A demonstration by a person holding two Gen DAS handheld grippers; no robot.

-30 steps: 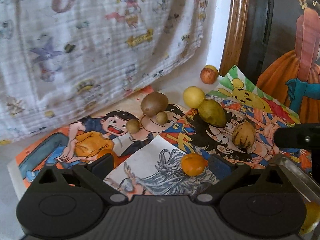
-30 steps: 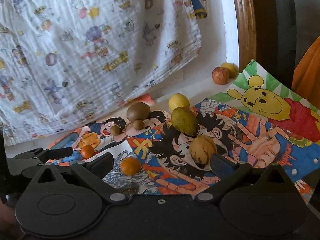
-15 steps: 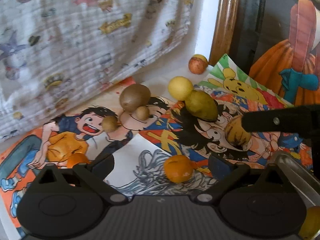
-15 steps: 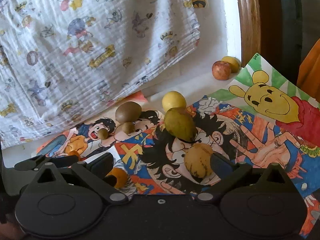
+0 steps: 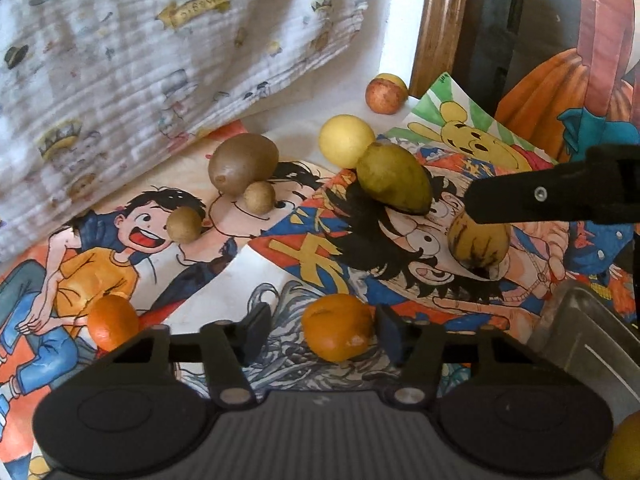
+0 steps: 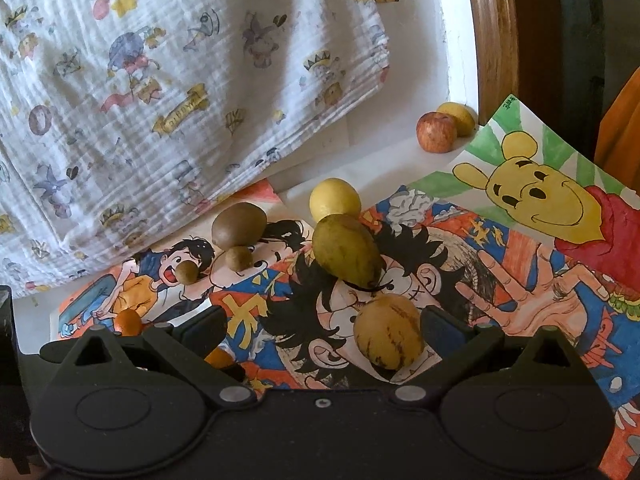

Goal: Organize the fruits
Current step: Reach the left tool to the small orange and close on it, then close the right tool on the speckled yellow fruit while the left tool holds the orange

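Note:
Fruits lie on cartoon posters [image 5: 280,248]. In the left wrist view an orange [image 5: 338,332] sits between the fingers of my left gripper [image 5: 322,332], which is open. Its right finger touches the orange and the left finger stands a little off. A second orange [image 5: 112,322] lies further left. In the right wrist view my right gripper [image 6: 324,328] is wide open around a yellow striped fruit [image 6: 388,336], which lies close to the right finger. From the left wrist, one right-gripper finger [image 5: 552,200] hangs over that fruit [image 5: 478,244].
Beyond lie a green mango [image 6: 346,250], a lemon [image 6: 334,200], a large brown fruit [image 6: 239,226] and two small brown ones [image 6: 239,258]. An apple [image 6: 436,132] sits by the wooden frame [image 6: 488,40]. A patterned cloth [image 6: 180,80] hangs behind. A metal tray edge [image 5: 580,340] is at right.
Both grippers have moved forward and down toward the fruit. The left fingers have narrowed around the orange. The striped fruit now lies between the right gripper's fingers.

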